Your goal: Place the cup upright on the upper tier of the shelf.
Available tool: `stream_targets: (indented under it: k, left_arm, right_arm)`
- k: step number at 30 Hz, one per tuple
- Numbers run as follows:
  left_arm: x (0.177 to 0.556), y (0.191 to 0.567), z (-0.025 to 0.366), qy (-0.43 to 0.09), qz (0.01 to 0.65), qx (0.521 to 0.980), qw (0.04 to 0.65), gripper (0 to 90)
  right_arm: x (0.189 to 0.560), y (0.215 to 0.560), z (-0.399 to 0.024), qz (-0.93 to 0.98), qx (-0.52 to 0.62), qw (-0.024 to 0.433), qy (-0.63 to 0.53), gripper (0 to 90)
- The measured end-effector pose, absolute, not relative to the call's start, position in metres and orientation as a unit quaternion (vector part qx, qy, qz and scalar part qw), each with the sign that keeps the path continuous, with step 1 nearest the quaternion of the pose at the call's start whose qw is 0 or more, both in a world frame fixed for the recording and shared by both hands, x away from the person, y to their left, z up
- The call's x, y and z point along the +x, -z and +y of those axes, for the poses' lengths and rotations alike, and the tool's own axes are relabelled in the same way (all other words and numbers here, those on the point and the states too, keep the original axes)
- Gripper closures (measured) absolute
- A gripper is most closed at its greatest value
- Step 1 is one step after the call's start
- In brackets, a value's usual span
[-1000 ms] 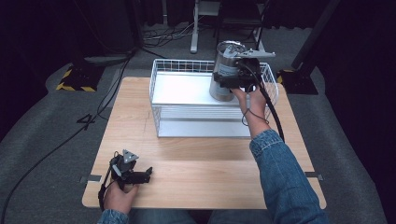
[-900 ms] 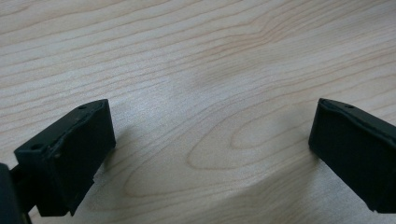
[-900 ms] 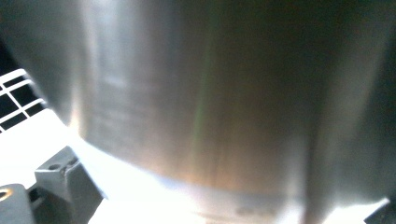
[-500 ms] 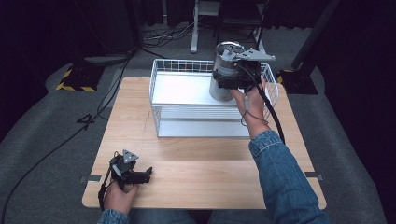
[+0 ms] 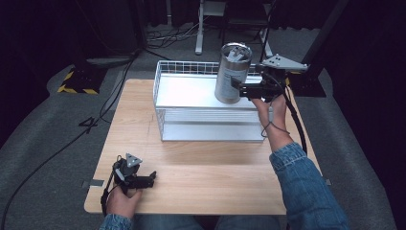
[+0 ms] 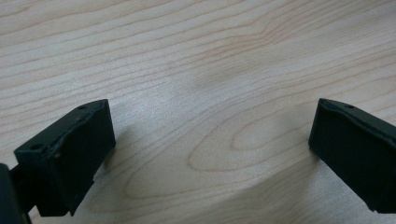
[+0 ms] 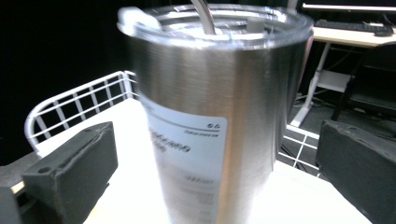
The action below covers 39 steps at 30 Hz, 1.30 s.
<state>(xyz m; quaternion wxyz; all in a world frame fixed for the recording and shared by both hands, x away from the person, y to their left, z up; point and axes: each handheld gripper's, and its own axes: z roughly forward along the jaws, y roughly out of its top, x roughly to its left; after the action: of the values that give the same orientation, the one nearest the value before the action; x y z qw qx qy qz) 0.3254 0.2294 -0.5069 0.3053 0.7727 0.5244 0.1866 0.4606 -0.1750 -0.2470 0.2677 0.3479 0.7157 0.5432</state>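
Fingers of the right gripper (image 5: 235, 86) stand spread apart, one on each side of the steel tumbler (image 5: 232, 73); in the right gripper view the two black fingers (image 7: 74, 172) flank the tumbler (image 7: 219, 116) with visible gaps on both sides, so the grip is released, not clamped. Whether either pad grazes the wall cannot be told from the high view.

Tumbler: brushed steel, clear lid on top, white printed label on its side. It stands upright inside the white wire basket (image 5: 165, 120), at the basket's far right part, near the far wire wall. The right gripper view shows the basket's wire rim (image 7: 70, 105) behind and to the side of the tumbler, and white basket floor under it.

Basket sits on the wooden worktop (image 5: 215, 172), toward the far edge, roughly centred between the left and right edges.

Right hand (image 5: 268, 103) reaches in from the right side of the basket, denim sleeve (image 5: 306, 191) over the worktop's right part. Grey three-cornered plate on top of the gripper, cable trailing down along the forearm.

Left gripper (image 5: 136, 176) rests near the near left corner of the worktop, held by the left hand (image 5: 122, 201). Its fingers (image 6: 70, 154) are wide apart with only bare wood grain between them: released, holding nothing. Well apart from basket and tumbler.
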Motion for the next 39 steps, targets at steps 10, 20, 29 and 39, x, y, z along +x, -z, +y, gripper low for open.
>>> stream_targets:
  k: [10, 20, 29, 39]
  left_arm:
    - [0.329, 0.507, 0.235, -0.182, 0.509, 0.783, 0.308, 0.6]
    - [0.328, 0.507, 0.237, -0.182, 0.508, 0.783, 0.309, 0.6]
    - [0.328, 0.507, 0.240, -0.179, 0.504, 0.786, 0.310, 0.6]
    - [0.329, 0.507, 0.241, -0.181, 0.504, 0.786, 0.309, 0.6]
  right_arm:
    - [0.424, 0.236, -0.200, 0.727, 0.317, 0.262, -0.550, 0.0]
    - [0.397, 0.247, -0.237, 0.729, 0.317, 0.249, -0.553, 0.0]
    - [0.377, 0.265, -0.266, 0.735, 0.316, 0.243, -0.549, 0.0]
    - [0.361, 0.294, -0.296, 0.741, 0.335, 0.243, -0.529, 0.0]
